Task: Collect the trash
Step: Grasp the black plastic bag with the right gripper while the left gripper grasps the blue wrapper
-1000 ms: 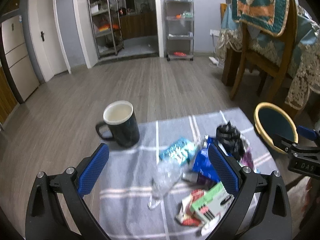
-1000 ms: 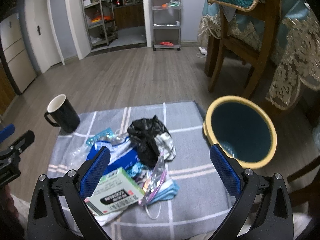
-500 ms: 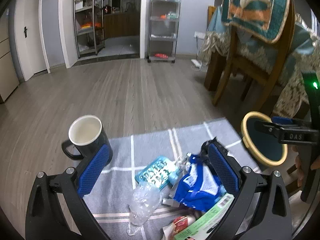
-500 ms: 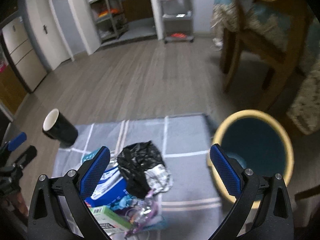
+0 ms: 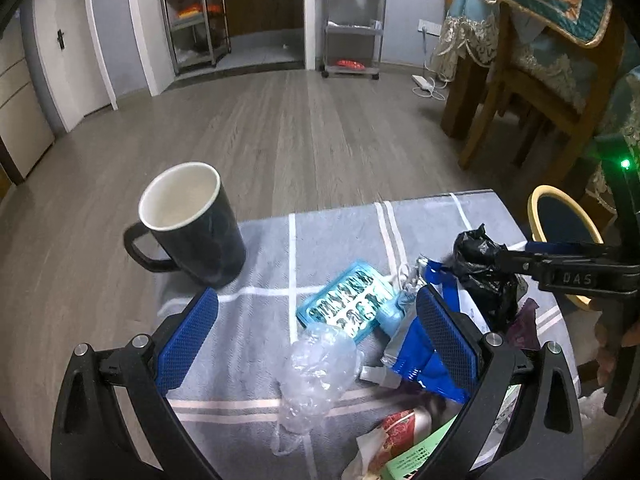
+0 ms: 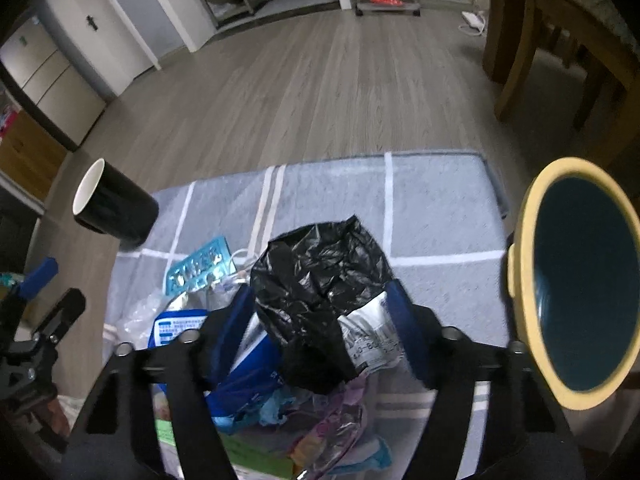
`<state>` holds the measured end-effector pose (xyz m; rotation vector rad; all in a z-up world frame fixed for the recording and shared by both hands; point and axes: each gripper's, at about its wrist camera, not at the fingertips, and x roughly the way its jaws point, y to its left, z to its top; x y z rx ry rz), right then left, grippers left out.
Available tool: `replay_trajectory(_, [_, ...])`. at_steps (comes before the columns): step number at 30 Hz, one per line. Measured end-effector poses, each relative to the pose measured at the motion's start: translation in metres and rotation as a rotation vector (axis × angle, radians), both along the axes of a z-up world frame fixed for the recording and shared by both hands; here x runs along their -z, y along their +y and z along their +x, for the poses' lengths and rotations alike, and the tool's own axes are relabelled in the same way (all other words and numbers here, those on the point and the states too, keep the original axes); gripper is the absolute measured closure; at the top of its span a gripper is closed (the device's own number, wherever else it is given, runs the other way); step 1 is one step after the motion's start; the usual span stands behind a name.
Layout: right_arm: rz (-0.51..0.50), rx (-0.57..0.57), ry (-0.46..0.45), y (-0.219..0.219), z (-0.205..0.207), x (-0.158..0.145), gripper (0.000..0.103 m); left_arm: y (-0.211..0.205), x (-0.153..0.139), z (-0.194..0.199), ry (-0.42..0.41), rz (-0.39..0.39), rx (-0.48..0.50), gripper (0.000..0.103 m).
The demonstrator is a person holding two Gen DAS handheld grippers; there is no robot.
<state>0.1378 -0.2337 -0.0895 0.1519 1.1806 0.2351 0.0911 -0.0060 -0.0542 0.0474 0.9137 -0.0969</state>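
The right claw (image 6: 324,312) seems clamped on the crumpled black bag (image 6: 320,276), the left claw (image 5: 316,336) gapes, and clinging wrappers (image 6: 372,344) may drag out short of the bin (image 6: 520,280).

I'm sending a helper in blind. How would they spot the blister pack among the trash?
On the grey checked cloth, look right of the black mug, at the trash pile's near-left edge. The blister pack lies flat there: a turquoise rectangle with rows of silvery pockets, unlike the crumpled wrappers around it.

right tool (image 6: 326,312) dropped to trash pile, jaws narrowed around black bag (image 6: 320,276).
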Motion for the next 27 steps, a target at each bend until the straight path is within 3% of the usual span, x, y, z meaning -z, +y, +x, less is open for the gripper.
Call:
replay_trajectory(2, [0.006,-0.021,0.020,0.003,0.000,0.005,0.049,-0.002,0.001,0.000,0.005,-0.003,0.010,0.006])
replay_trajectory(4, [0.002,-0.043,0.031,0.007,0.000,0.009,0.078,-0.006,0.002,-0.001,0.008,-0.005,0.026,0.006])
replay_trajectory(5, [-0.008,-0.044,0.033,0.007,0.000,0.009,0.080,-0.009,0.002,-0.002,0.007,-0.007,0.038,0.006])
replay_trajectory(13, [0.000,0.072,-0.024,-0.011,-0.002,-0.017,0.083,-0.035,0.011,-0.007,0.026,-0.019,0.142,0.006])
replay_trajectory(18, [-0.010,0.100,-0.060,-0.016,-0.005,-0.033,0.083,-0.046,0.026,0.002,0.071,-0.010,0.153,0.006])
replay_trajectory(22, [0.015,0.105,-0.069,-0.018,-0.005,-0.038,0.083,-0.047,0.039,0.010,0.129,-0.048,0.151,0.006])
replay_trajectory(25, [0.025,0.102,-0.067,-0.018,-0.004,-0.038,0.083,-0.049,0.047,0.014,0.162,-0.069,0.168,0.011])
replay_trajectory(27, [0.029,0.100,-0.066,-0.018,-0.003,-0.038,0.083,-0.052,0.054,0.017,0.201,-0.094,0.184,0.024])
